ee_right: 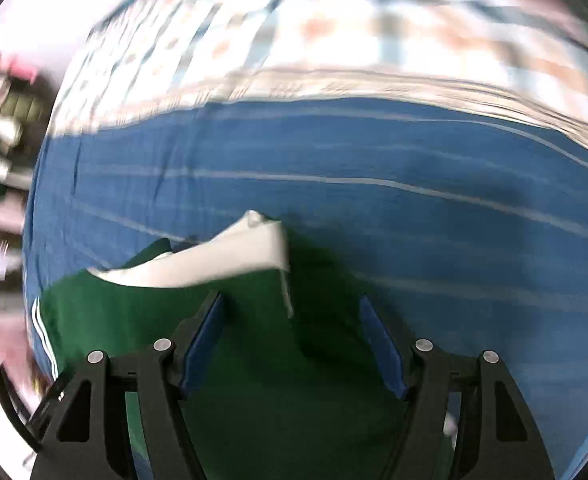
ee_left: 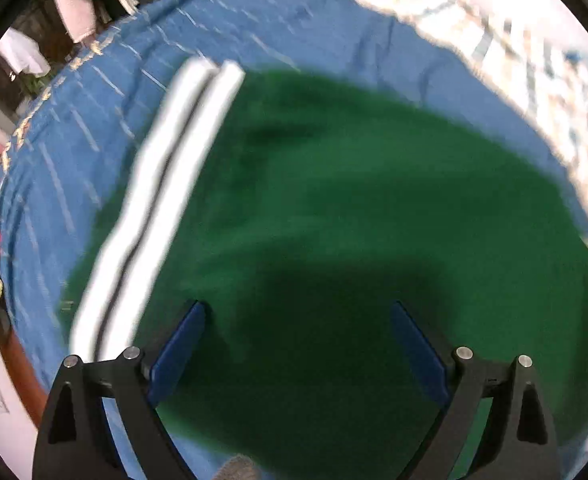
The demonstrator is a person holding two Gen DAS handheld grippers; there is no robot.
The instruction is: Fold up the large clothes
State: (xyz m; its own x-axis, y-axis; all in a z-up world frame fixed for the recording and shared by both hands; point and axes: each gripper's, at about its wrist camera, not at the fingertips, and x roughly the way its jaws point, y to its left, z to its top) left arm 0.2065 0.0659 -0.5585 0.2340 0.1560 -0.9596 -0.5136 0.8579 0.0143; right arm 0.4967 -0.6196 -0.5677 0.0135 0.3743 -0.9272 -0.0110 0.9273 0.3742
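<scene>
A large green garment (ee_left: 354, 208) with two broad white stripes (ee_left: 166, 184) along its left edge lies on a blue sheet (ee_left: 254, 28). My left gripper (ee_left: 298, 320) is open above the green cloth, nothing between its blue pads (ee_left: 178, 356). In the right wrist view the same green garment (ee_right: 254, 380) shows a white band (ee_right: 222, 260) at a folded-up corner. My right gripper (ee_right: 292, 320) is open just above the cloth, near that corner, holding nothing. Both views are blurred by motion.
The blue sheet (ee_right: 374, 184) with thin pale lines covers a bed. A pale patterned quilt (ee_left: 514, 52) lies along its far side, also in the right wrist view (ee_right: 334, 20). Clothes and clutter (ee_left: 74, 4) stand past the bed's left edge.
</scene>
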